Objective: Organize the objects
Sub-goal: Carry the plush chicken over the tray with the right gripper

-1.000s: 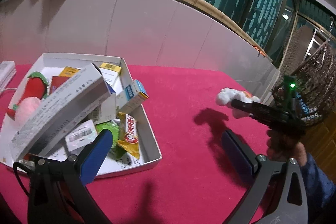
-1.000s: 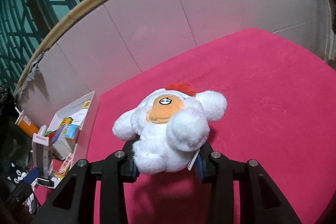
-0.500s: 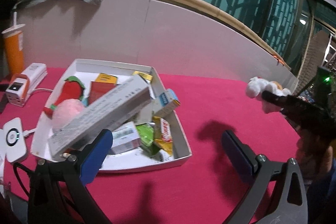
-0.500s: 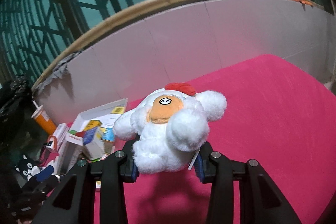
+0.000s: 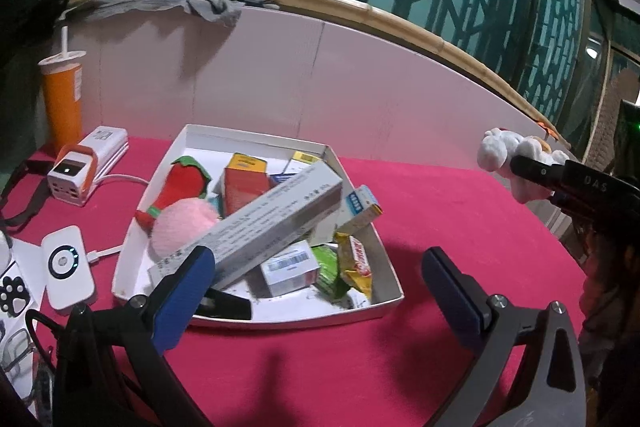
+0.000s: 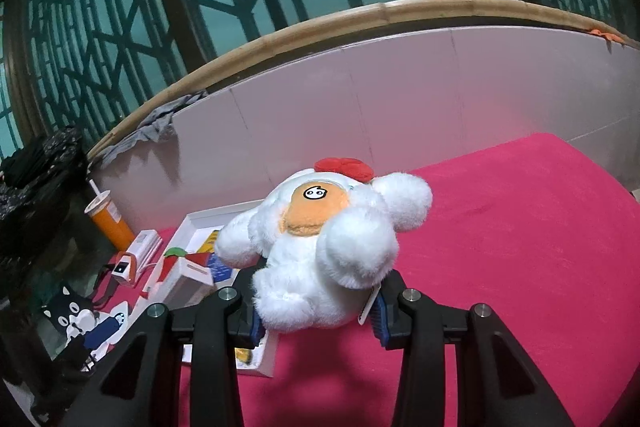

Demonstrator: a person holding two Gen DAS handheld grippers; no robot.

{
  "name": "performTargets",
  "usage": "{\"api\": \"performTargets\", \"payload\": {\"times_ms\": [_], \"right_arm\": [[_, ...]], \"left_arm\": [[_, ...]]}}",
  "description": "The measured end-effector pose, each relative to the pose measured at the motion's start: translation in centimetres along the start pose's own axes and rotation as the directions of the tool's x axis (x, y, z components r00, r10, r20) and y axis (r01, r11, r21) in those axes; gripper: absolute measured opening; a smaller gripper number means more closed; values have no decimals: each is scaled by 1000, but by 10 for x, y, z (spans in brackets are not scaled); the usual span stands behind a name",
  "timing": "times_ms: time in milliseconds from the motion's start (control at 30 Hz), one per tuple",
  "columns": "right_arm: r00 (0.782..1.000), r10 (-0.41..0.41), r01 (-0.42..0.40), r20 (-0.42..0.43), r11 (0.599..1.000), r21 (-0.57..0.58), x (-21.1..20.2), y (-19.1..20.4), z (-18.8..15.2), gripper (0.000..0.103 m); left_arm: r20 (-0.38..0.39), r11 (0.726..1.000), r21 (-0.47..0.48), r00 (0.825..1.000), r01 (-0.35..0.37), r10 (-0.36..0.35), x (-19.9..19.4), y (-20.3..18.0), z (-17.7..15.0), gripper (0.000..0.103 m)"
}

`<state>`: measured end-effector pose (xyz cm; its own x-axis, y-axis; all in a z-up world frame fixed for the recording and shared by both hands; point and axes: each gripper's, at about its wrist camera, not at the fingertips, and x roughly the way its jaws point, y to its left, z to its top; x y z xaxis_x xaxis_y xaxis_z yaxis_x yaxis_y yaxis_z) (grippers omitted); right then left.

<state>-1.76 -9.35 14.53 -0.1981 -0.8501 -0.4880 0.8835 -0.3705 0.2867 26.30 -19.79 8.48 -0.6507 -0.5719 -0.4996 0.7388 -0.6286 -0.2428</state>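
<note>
Plush chicken (image 6: 320, 251) sits clamped between the jaws of my right gripper (image 6: 318, 311), held by its lower body, up in the air above the pink worktop (image 6: 500, 267) and off to the right of the white tray (image 5: 256, 315). To do this well, I judge I should carry it over the tray's open far corner, lower it gently, and release only once it rests, since the tilted long grey carton (image 5: 256, 227) and the boxes already crowd the middle. My left gripper (image 5: 320, 267) hangs with jaws wide apart and nothing between them, just short of the tray. Its camera shows the tray's full contents, the pink pompom (image 5: 184, 223) and the felt strawberry (image 5: 182, 187); the right camera has most of that hidden behind the plush, but shows the grip itself close up.
</note>
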Motion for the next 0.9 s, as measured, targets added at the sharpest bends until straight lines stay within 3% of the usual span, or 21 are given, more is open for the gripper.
{"api": "performTargets", "payload": {"times_ms": [900], "right_arm": [[996,61,-70,-68,988,-139,48,104,9,44]], "left_arm": [[10,990,-131,999,-48,50,-20,62,-10,103]]}}
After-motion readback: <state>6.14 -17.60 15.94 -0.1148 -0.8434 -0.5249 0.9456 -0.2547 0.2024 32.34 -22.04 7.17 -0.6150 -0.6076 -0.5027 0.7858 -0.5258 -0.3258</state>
